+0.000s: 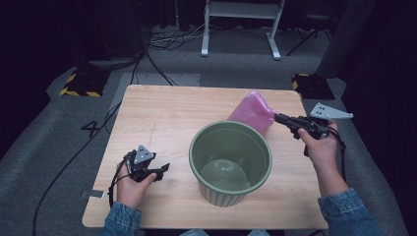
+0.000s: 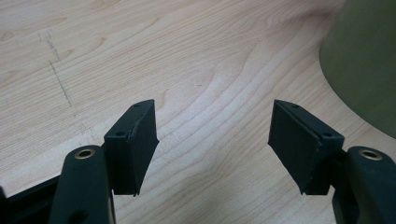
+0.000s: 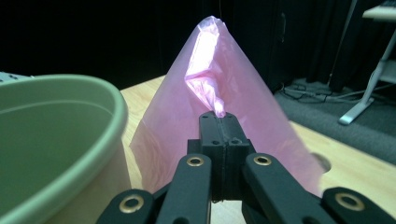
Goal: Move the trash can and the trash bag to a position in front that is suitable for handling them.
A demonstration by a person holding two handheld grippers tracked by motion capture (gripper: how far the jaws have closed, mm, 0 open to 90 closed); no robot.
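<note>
My left gripper (image 1: 156,173) rests low over the bare table (image 1: 162,113), jaws spread and holding nothing, probably waiting to help at the bin. Beside it stands the green bin (image 1: 230,162), open and looking empty. At the right, my right gripper (image 1: 276,117) is clenched on a gathered edge of the pink plastic bag (image 1: 252,112), which hangs thin, glossy and tent-shaped just behind the bin's rim, probably bound for lining it.
</note>
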